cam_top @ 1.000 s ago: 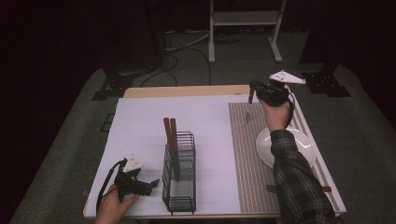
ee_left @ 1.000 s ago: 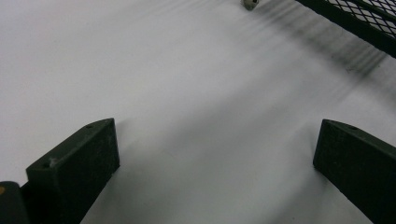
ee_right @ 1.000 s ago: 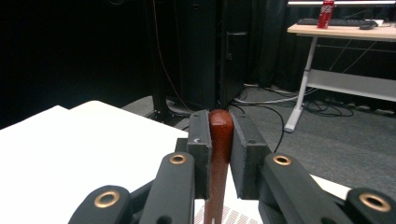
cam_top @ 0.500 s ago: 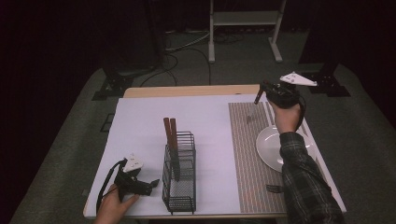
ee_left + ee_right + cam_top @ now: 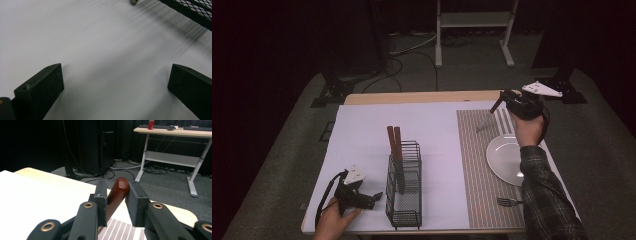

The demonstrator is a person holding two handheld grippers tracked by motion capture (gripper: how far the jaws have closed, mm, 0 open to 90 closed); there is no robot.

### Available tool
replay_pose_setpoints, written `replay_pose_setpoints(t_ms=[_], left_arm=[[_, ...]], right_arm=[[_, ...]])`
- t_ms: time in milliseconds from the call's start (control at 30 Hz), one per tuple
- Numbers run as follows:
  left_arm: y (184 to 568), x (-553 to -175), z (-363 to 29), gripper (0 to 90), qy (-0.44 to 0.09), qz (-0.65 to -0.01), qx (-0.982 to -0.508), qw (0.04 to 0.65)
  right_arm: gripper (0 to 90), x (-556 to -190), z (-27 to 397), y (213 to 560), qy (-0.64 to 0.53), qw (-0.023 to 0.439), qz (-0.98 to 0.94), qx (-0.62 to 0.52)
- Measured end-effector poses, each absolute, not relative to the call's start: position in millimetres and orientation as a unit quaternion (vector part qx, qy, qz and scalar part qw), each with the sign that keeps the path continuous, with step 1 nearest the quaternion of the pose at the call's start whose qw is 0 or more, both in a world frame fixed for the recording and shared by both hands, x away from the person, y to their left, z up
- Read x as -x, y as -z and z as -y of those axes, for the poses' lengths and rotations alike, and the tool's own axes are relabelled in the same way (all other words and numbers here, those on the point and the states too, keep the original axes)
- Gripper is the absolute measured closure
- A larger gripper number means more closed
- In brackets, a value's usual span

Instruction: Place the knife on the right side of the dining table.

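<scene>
A brown-handled knife (image 5: 117, 192) was seen between the fingers of the right gripper (image 5: 507, 102), above the far end of the striped placemat (image 5: 482, 165) on the table (image 5: 422, 97). Those fingers had just been opening slightly; a gap showed on one side of the handle, so a firm grip could not be told. The knife's long axis ran down toward the mat, blade tip (image 5: 479, 127) lowest. The left gripper (image 5: 374, 196), fingers wide apart and empty, rested beside the wire rack (image 5: 404, 200), well apart from the knife.

Knife (image 5: 117, 192) handle: lower part hidden between the jaws.
Fork (image 5: 508, 202) beside plate (image 5: 502, 157): handle hidden under the sleeve.
</scene>
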State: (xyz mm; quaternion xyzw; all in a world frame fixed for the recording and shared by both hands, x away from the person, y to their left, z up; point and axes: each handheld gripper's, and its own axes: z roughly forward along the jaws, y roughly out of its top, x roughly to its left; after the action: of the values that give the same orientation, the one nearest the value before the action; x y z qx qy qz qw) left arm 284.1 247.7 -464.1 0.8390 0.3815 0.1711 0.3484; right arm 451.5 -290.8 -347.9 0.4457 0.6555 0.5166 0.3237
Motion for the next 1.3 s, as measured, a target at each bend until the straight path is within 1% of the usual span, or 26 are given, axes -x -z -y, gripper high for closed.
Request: replay_pose_setpoints(t_ms=[767, 1300], left_arm=[[464, -284, -248, 0.0, -0.170, -0.382, -0.839, 0.349], [464, -284, -248, 0.0, -0.170, -0.382, -0.839, 0.348]], right_arm=[[64.3, -436, 322, 367, -0.505, 0.330, -0.642, -0.474], [58.6, -429, 344, 385, -0.489, 0.318, -0.640, -0.500]])
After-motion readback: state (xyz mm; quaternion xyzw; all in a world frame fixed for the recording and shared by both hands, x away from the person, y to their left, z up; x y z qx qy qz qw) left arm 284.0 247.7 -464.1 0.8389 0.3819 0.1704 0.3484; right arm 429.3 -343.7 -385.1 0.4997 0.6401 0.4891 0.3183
